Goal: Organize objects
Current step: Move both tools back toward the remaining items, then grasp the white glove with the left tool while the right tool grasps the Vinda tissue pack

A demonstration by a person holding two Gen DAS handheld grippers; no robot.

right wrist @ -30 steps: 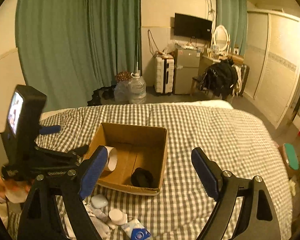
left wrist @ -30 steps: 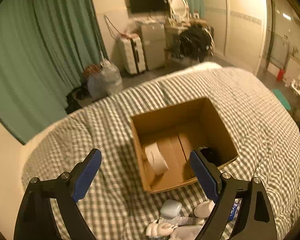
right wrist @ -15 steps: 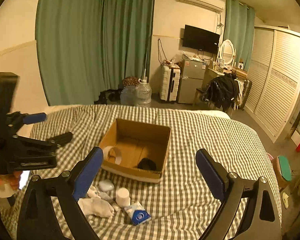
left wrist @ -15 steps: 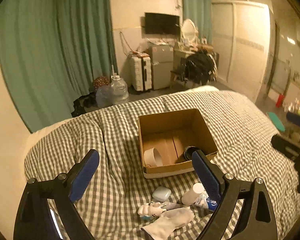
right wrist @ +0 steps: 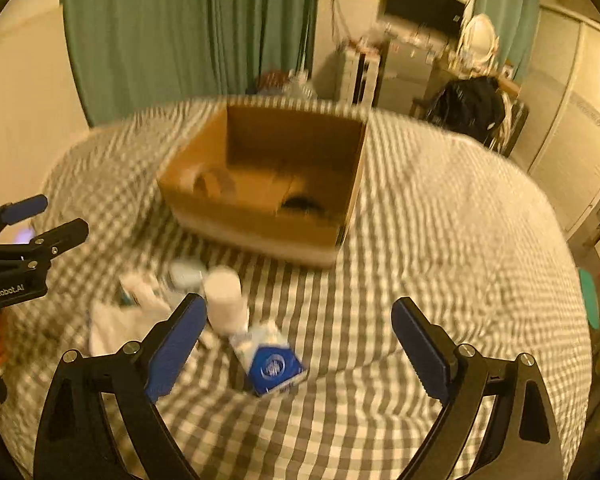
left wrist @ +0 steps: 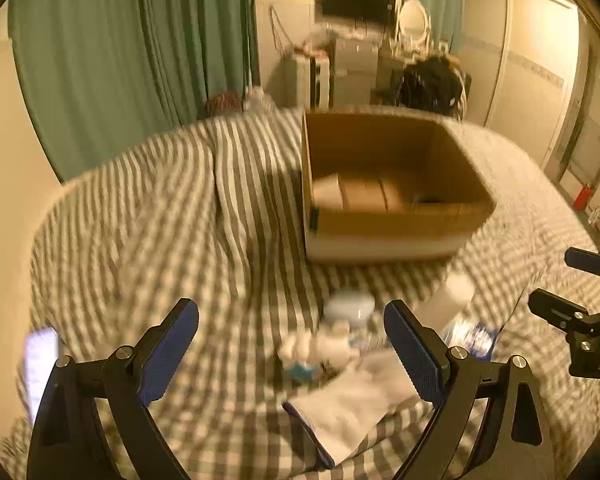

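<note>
Loose objects, a white cloth (left wrist: 352,408), blue packet (right wrist: 274,366) and white bottle (right wrist: 226,300), lay on the checked bed (right wrist: 440,240) just before both sets of fingers. Left gripper (left wrist: 292,350) and right gripper (right wrist: 300,346), wide open and empty, had dropped closer, the right having just widened. Beyond, nothing blocked the cardboard box (right wrist: 260,224), already holding a tape roll (right wrist: 214,184).

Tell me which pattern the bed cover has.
The bed cover has a grey and white check; the right wrist view shows it best.
</note>
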